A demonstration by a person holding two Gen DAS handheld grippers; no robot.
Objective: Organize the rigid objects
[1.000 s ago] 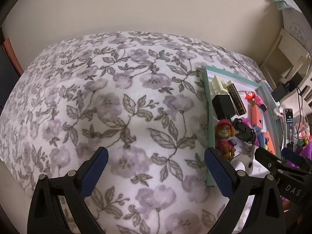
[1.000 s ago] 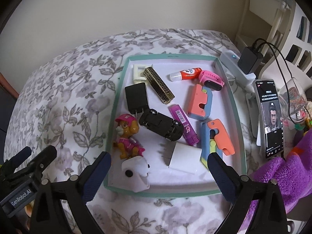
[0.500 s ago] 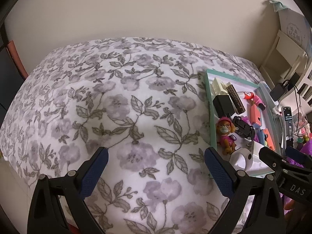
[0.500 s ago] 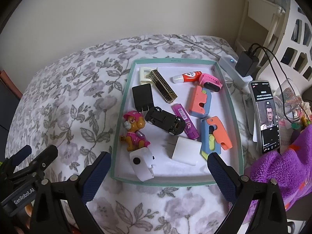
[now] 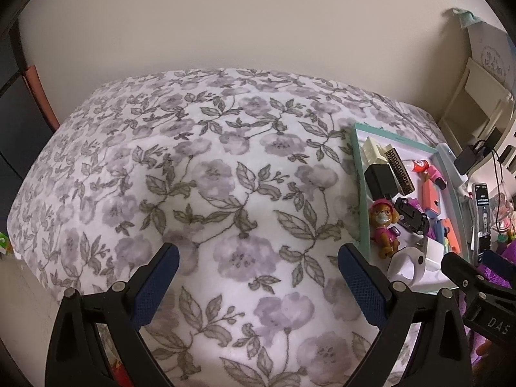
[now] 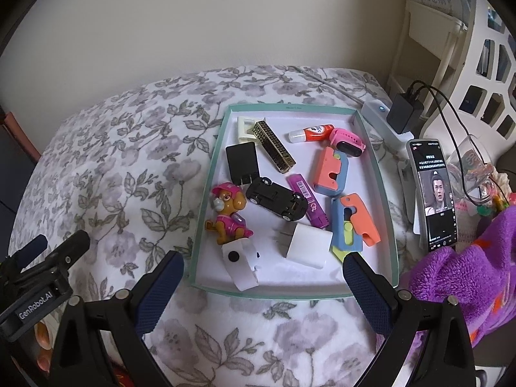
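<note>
Two handheld grippers hover over a bed [image 5: 209,174] covered in a grey-and-lilac floral blanket. The left gripper [image 5: 258,267] hangs with its blue-padded jaws spread wide and nothing between them, above bare blanket, with the tray off to its right. The right gripper [image 6: 262,272] is likewise wide and empty, poised just above the near rim of a shallow teal-edged tray [image 6: 206,193] that rests on the blanket.

Nearest the right gripper inside the tray lie a white curved band with a black dot [image 6: 240,262] and a white wall charger [image 6: 306,245], prongs pointing left. Just behind the band sits a pink-capped puppy figure [image 6: 227,214], close to the tray's left wall. Behind the charger, a black toy car [image 6: 277,198] lies at an angle in the middle, with a purple tube [image 6: 308,200] touching its right end. Two orange-and-blue plastic toys occupy the right side, one nearer [image 6: 353,222] and one farther [image 6: 330,172]. Farther back are a black wall plug [image 6: 242,161], a gold patterned bar [image 6: 274,146], a cream clip [image 6: 245,126], a small red-and-white bottle [image 6: 311,133] and a pink watch [image 6: 346,142].

Right of the tray, a phone [image 6: 433,193] with a lit screen lies beside a purple fleece [image 6: 467,274]; a black adapter [image 6: 404,113] sits plugged into a white power strip beyond.
</note>
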